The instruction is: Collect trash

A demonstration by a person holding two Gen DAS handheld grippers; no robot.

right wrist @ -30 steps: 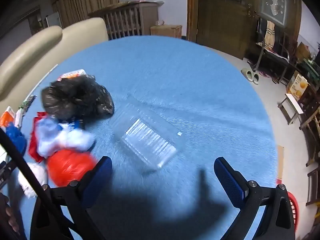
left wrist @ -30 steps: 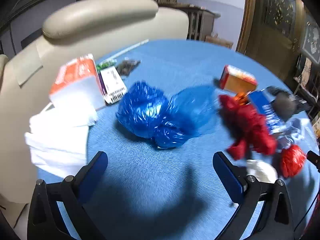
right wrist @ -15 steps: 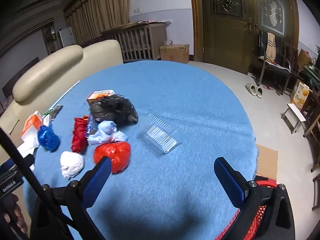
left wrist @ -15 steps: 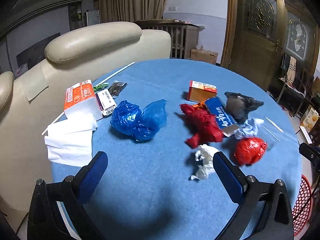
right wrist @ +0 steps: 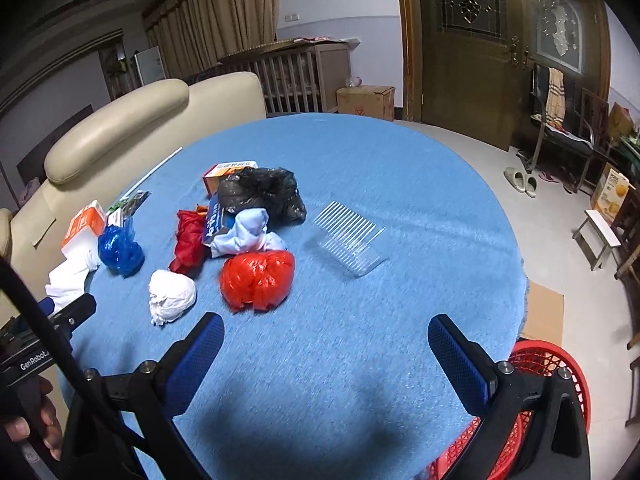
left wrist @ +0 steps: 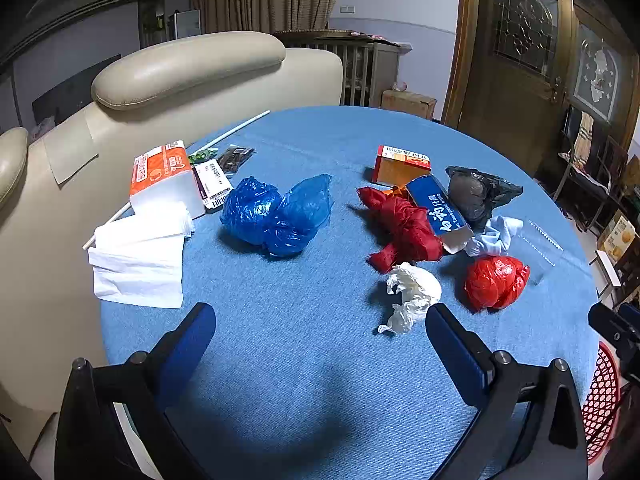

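Nothing looks collected yet: the trash lies spread on the blue table [right wrist: 400,184], and the red basket [right wrist: 536,364] at its near right edge shows nothing inside, as far as its visible part tells. Left to gather are the red bag [right wrist: 258,280], white wad [right wrist: 172,294], blue bag [left wrist: 276,212], black bag [right wrist: 262,194], crumpled red wrap [left wrist: 404,228], blue carton [left wrist: 438,208], orange box [left wrist: 400,164] and clear plastic tray [right wrist: 348,236]. The left gripper [left wrist: 320,344] and right gripper [right wrist: 326,354] both hover above the near edge, level and aimed across the table, fingers spread wide and empty.
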